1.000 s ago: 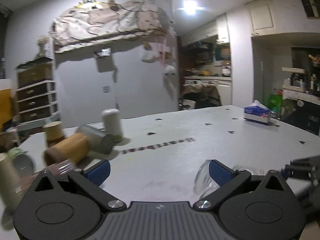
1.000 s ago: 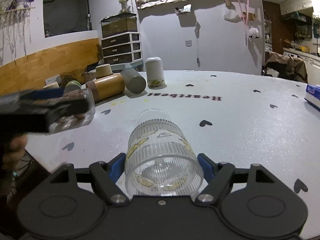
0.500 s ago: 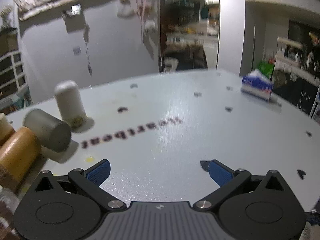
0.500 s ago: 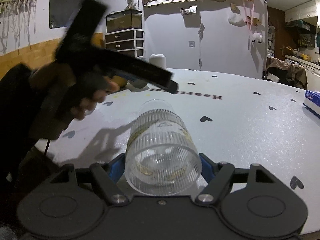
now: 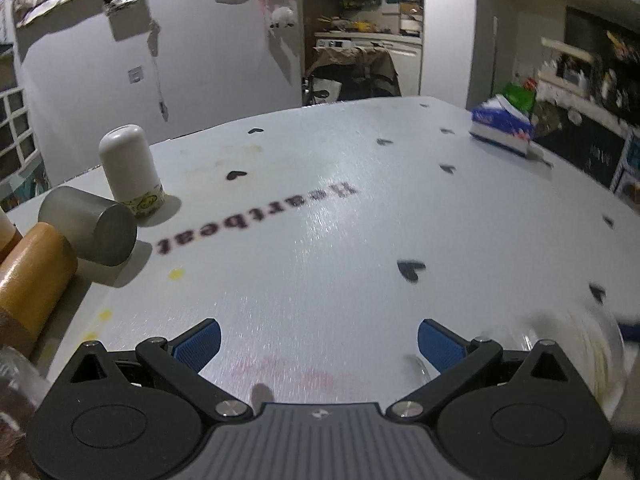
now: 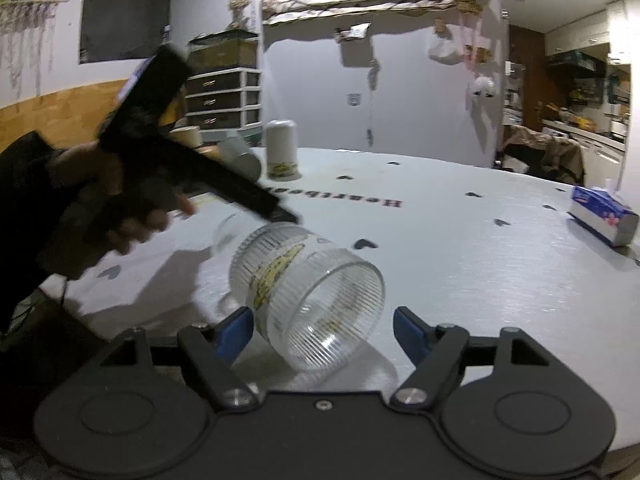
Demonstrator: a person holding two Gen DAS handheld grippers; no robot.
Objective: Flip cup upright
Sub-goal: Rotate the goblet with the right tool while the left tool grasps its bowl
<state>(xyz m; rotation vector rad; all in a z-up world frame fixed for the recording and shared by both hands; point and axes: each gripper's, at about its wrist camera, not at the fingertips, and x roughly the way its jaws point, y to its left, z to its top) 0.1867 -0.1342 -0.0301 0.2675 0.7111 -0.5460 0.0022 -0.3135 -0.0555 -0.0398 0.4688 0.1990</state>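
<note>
A clear ribbed glass cup (image 6: 308, 300) with a yellow print lies tilted on its side on the white table (image 6: 460, 264), its open mouth toward the right wrist camera. My right gripper (image 6: 323, 330) is open, its blue pads either side of the cup, not pressing it. My left gripper (image 5: 319, 342) is open and empty over bare table. In the right wrist view the hand-held left gripper (image 6: 224, 188) reaches over the cup's far end. A blurred part of the cup (image 5: 576, 344) shows at the left wrist view's right edge.
At the table's far left stand a white upside-down cup (image 5: 130, 170), a grey cup on its side (image 5: 90, 230) and a wooden cylinder (image 5: 32, 276). A blue tissue box (image 5: 502, 130) sits far right. The table edge is close on the left.
My right gripper has opened and the cup now lies tilted to the right between its pads. The left gripper has swung in from the left toward the cup's far end.
</note>
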